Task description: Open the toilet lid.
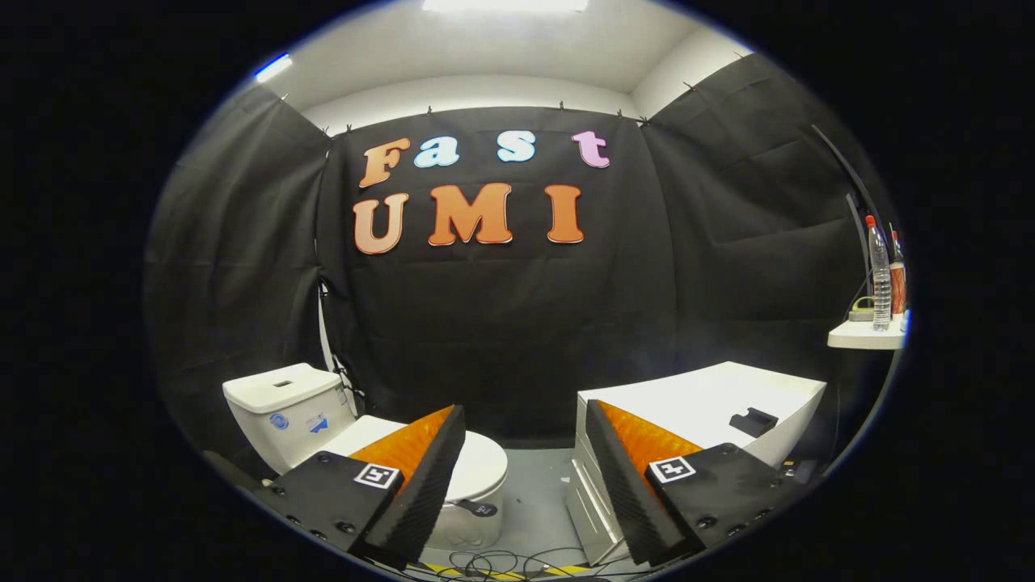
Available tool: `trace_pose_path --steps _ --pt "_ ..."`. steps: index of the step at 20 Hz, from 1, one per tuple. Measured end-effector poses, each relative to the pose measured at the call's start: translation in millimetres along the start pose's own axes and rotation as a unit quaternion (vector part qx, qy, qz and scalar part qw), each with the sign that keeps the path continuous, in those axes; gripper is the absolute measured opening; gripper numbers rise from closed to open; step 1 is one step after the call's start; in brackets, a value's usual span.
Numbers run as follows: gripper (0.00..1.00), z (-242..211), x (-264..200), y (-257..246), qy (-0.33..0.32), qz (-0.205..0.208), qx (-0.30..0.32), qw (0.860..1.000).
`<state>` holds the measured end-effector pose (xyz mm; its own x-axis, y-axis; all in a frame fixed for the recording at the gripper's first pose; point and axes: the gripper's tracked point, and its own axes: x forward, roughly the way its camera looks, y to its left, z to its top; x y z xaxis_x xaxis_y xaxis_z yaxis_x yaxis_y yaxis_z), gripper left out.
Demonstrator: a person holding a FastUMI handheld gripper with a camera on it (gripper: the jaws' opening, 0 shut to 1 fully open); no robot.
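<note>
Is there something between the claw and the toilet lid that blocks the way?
Nothing visible does. The claw is open and holds nothing. The closed toilet lid lies beyond its left finger, with only open space ahead. The white cabinet stands off to the right, beside the path.

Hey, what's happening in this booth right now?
A person is holding a two-finger tool aimed into the booth, with its fingers spread open and nothing between them. The toilet stands ahead and to the left, partly behind the left finger, and its lid is down, untouched. A white cabinet sits ahead on the right, and a small shelf with bottles hangs beyond it.
</note>
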<state>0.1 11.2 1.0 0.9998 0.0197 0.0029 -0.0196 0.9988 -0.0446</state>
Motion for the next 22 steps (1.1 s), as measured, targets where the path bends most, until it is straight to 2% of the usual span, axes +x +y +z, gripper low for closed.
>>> trace_pose_path --steps 12,18,22 --pt "0.96 2 -1 4 -0.003 0.003 -0.013 1.0" --pt "0.96 7 -1 -9 -0.01 -0.02 -0.005 1.0" --pt "0.96 22 -6 1 -0.03 -0.01 -0.013 0.999"
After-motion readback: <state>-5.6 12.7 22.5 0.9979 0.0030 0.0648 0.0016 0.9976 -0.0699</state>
